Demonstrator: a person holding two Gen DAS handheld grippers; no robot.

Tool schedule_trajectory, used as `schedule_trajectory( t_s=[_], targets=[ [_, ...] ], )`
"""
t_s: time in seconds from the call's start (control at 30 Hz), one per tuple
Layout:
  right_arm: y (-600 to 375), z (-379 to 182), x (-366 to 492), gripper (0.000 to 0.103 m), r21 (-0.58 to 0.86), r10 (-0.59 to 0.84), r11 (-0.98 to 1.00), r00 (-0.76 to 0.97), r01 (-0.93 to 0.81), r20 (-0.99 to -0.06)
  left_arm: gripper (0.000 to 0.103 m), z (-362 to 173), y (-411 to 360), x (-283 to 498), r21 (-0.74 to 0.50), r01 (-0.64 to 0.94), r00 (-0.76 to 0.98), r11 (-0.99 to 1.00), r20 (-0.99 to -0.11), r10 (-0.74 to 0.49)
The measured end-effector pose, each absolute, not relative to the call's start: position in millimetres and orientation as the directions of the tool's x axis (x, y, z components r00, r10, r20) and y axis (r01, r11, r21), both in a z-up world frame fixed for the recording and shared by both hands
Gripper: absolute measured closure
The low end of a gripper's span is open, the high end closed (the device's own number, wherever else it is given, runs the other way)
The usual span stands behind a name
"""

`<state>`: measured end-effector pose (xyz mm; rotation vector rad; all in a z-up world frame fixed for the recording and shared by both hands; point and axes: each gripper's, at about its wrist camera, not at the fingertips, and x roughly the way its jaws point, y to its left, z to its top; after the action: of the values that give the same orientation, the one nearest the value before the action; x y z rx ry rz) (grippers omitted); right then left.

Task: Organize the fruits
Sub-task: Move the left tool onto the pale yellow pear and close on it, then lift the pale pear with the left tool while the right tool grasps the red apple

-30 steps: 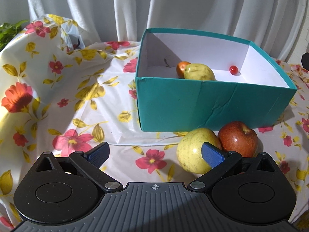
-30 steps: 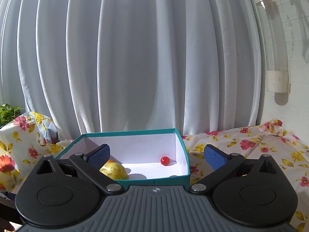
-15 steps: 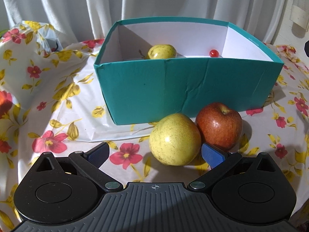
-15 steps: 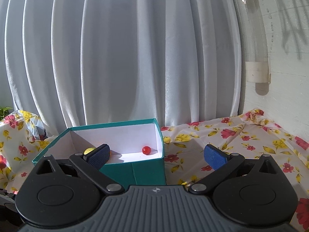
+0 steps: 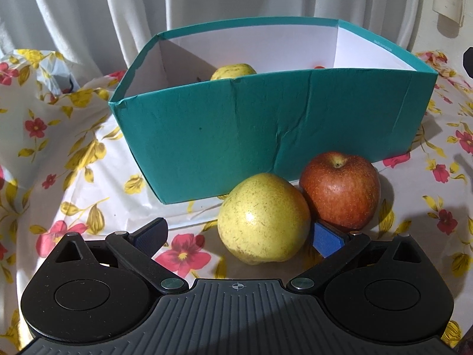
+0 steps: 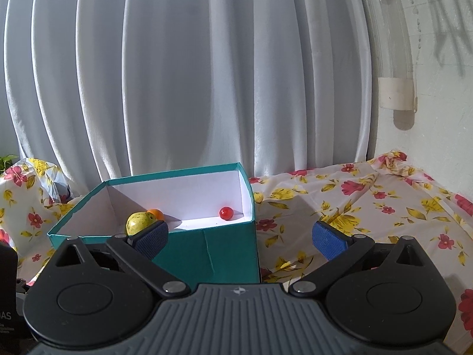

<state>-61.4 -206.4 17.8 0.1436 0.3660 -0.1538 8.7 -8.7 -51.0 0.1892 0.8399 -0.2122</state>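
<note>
A teal box (image 5: 266, 130) with a white inside stands on the flowered cloth. In front of it lie a yellow-green apple (image 5: 263, 222) and a red apple (image 5: 340, 189), side by side and touching. My left gripper (image 5: 238, 238) is open, low over the cloth, its fingers on either side of the yellow-green apple; the right pad sits between the two apples. In the right wrist view the box (image 6: 204, 248) holds a yellow-green fruit (image 6: 139, 222), an orange fruit (image 6: 156, 213) and a small red ball-like fruit (image 6: 226, 213). My right gripper (image 6: 239, 236) is open and empty, held above the box's near right corner.
White curtains hang behind the table. A crumpled plastic bag (image 5: 56, 74) lies at the far left. The flowered cloth (image 6: 369, 204) stretches right of the box to a white wall with a clear tube (image 6: 390, 47). A dark object (image 6: 7, 293) shows at the lower left of the right wrist view.
My left gripper has moved right and closer, so the yellow-green apple now sits between its fingers. My right gripper has drifted right and a little closer to the box.
</note>
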Motion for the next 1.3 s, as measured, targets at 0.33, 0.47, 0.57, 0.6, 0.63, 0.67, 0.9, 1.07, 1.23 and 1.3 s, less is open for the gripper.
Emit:
schedule_trajectory(
  t_s=[0.33, 0.47, 0.57, 0.6, 0.63, 0.67, 0.9, 1.07, 1.23, 1.3],
  targets=[
    [-197.3, 14.1, -54.1, 0.0, 0.09, -0.12, 0.982, 0.915, 0.166, -0.385, 0.02, -61.6, -8.4, 14.8, 0.025, 0.341, 0.615, 0.94, -0.762, -0.203],
    [-194.7, 14.1, -54.3, 0.0, 0.084, -0.121, 0.983, 0.913, 0.166, -0.39, 0.022, -62.1, -6.8, 19.5, 0.003, 0.337, 0.61, 0.941, -0.763, -0.216],
    [-191.6, 13.9, -55.0, 0.0, 0.084, -0.117, 0.983, 0.91, 0.163, -0.397, 0.032, -61.8, -9.2, 20.8, 0.001, 0.352, 0.612, 0.936, -0.757, -0.23],
    [-190.2, 13.8, -55.1, 0.0, 0.084, -0.114, 0.984, 0.91, 0.16, -0.4, 0.033, -61.5, -10.7, 20.0, 0.007, 0.358, 0.612, 0.934, -0.757, -0.229],
    [-188.7, 14.0, -55.3, 0.0, 0.081, -0.114, 0.984, 0.909, 0.159, -0.4, 0.033, -61.6, -11.5, 19.5, 0.013, 0.356, 0.615, 0.934, -0.756, -0.224],
    [-186.7, 14.3, -55.9, 0.0, 0.078, -0.113, 0.985, 0.91, 0.156, -0.399, 0.033, -61.4, -11.4, 19.3, 0.01, 0.353, 0.616, 0.935, -0.755, -0.225],
    [-173.1, 13.2, -59.6, 0.0, 0.041, -0.104, 0.991, 0.913, 0.13, -0.394, 0.033, -41.7, 2.6, 3.7, -0.006, 0.33, 0.634, 0.944, -0.74, -0.226],
    [-160.5, 7.5, -62.1, 0.0, 0.017, -0.14, 0.987, 0.911, 0.159, -0.387, 0.033, -19.9, 17.6, -12.8, -0.02, 0.298, 0.667, 0.954, -0.711, -0.224],
    [-144.7, -2.5, -61.3, 0.0, -0.01, -0.154, 0.987, 0.91, 0.163, -0.384, 0.033, -9.0, 31.1, -21.6, -0.026, 0.262, 0.683, 0.965, -0.701, -0.205],
    [-138.8, -9.4, -59.0, 0.0, -0.011, -0.156, 0.986, 0.902, 0.166, -0.402, 0.033, -6.5, 35.7, -22.9, -0.034, 0.254, 0.687, 0.967, -0.697, -0.205]
  ],
)
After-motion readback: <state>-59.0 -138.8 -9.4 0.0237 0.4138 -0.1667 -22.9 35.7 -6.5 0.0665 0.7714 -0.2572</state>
